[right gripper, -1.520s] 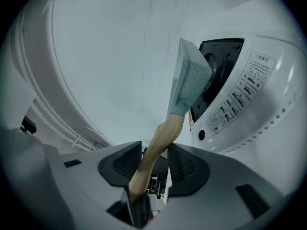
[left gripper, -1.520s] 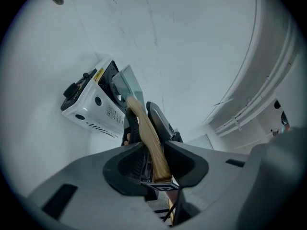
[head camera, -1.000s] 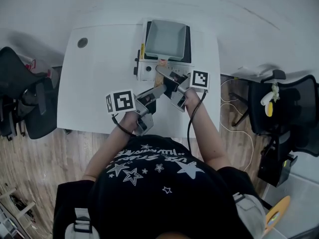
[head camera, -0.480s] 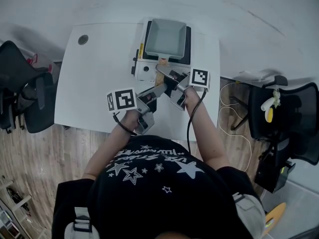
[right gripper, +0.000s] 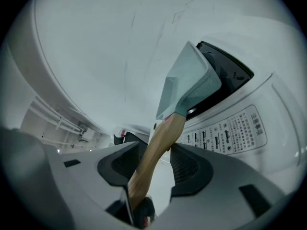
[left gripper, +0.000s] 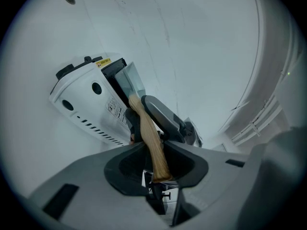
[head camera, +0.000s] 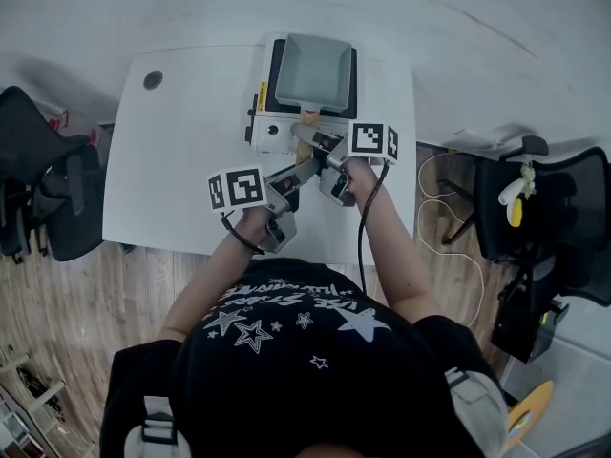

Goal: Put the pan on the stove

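Observation:
A grey-green rectangular pan (head camera: 315, 70) rests on the white induction stove (head camera: 263, 127) at the table's far middle. Its wooden handle (head camera: 308, 118) points back toward me. My left gripper (head camera: 311, 167) is shut on the handle's end (left gripper: 154, 152), with the pan (left gripper: 128, 78) and stove (left gripper: 86, 99) beyond it. My right gripper (head camera: 307, 137) straddles the handle (right gripper: 158, 147) nearer the pan (right gripper: 189, 80). Its jaws are opening, and a gap shows between the handle and one pad. The right gripper's finger (left gripper: 160, 114) crosses the left gripper view.
The stove's printed control panel (right gripper: 240, 123) faces me. A round cable hole (head camera: 153, 80) sits in the white table (head camera: 181, 170) at the far left. Black chairs (head camera: 43, 189) (head camera: 549, 208) stand on either side, and a white cord (head camera: 449, 208) lies on the floor at right.
My right gripper has shifted slightly left, closer to the stove's front. The pan stays on the stove and the left gripper has barely moved.

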`<action>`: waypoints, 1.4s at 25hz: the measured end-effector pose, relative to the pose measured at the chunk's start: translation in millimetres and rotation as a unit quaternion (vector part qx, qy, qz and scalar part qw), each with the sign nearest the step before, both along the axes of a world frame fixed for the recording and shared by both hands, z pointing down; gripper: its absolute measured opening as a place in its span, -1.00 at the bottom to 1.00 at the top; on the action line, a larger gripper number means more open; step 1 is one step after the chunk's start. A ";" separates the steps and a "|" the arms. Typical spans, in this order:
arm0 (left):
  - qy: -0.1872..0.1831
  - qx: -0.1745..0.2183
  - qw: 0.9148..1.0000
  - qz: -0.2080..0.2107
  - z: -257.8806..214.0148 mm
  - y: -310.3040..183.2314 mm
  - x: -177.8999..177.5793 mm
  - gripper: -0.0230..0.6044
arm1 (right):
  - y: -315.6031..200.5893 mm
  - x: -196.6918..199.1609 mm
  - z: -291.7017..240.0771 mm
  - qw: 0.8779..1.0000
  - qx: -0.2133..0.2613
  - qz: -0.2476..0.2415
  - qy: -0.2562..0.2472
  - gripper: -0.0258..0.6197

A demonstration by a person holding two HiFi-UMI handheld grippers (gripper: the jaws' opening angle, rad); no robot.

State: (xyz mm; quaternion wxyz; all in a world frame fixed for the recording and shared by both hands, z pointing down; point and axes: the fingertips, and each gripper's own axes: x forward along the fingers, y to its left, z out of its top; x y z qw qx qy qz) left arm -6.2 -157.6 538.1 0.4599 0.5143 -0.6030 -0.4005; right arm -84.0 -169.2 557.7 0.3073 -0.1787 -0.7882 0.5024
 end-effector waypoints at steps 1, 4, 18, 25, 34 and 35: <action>-0.001 -0.001 1.000 0.001 1.5 -0.9 1.0 -0.56 | 0.1 0.6 1.5 1.000 0.010 -0.004 0.005 -0.35; -0.003 -0.004 1.000 0.004 5.4 -4.7 3.5 -0.57 | -2.1 2.0 5.5 1.000 0.025 -0.006 0.014 -0.35; -0.008 -0.007 1.000 0.010 19.4 -13.4 7.5 -0.58 | -8.3 3.5 17.9 0.995 0.093 -0.007 0.040 -0.34; -0.014 0.008 1.000 0.007 17.7 -12.5 6.1 -0.58 | -11.8 5.6 14.0 0.991 0.129 -0.008 0.028 -0.27; -0.015 0.020 0.999 0.033 14.7 -11.4 12.3 -0.39 | -20.0 11.4 7.2 0.995 0.097 0.019 0.016 -0.18; -0.014 0.023 0.999 0.034 13.2 -11.1 12.6 -0.36 | -19.7 11.9 7.4 0.995 0.095 0.022 0.017 -0.18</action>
